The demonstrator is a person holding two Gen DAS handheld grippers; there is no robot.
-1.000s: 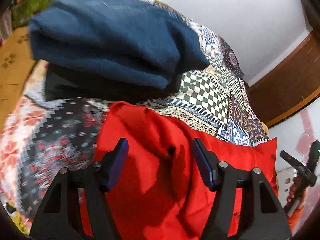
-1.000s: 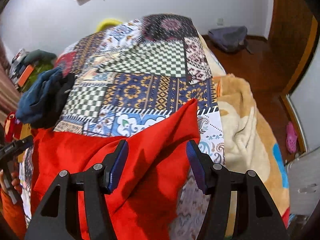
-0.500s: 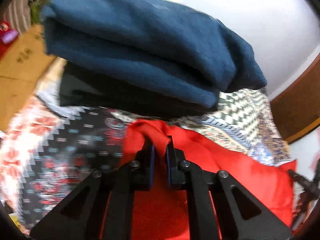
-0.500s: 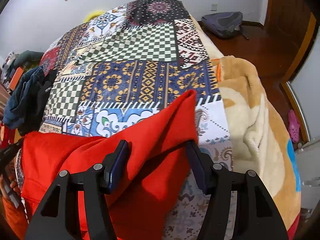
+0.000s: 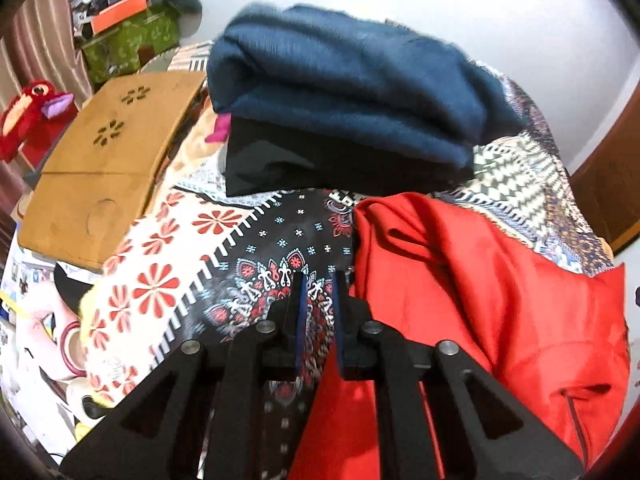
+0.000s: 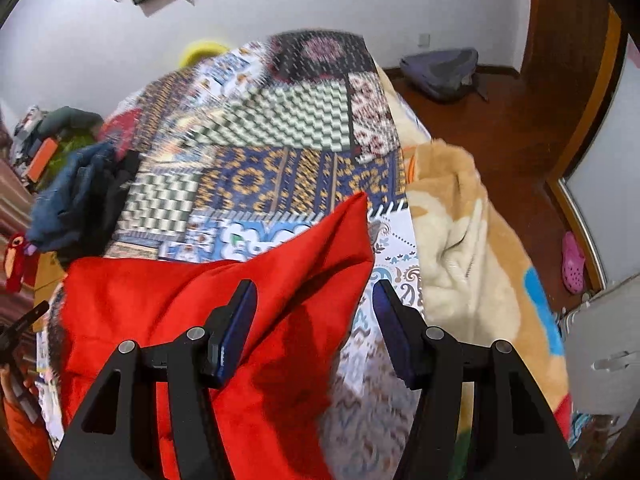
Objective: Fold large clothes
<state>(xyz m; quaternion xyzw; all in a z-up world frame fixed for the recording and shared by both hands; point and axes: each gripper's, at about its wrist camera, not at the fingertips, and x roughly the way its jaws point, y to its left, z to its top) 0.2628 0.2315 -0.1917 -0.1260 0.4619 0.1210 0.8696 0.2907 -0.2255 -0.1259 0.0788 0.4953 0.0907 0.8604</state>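
Lying across the patchwork bedspread [image 5: 208,264], the red garment [image 6: 192,304] stretches between both grippers. The left gripper [image 5: 318,280], just reopened slightly, stands nearly closed and empty; the right gripper [image 6: 314,292] stands half-open astride its corner.

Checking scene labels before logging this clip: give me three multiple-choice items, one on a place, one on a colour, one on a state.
1. The folded dark blue knitted garment lies on: A the wooden floor; B a folded black garment; C a cardboard box.
2. The smooth garment before the right gripper is: A green; B white; C red.
3. The right gripper's jaws are: A wide apart; B clamped on fabric; C out of view.

B, black cloth shows directly beneath it; C, plainly red in both views; A, a wide gap shows, nothing pressed.
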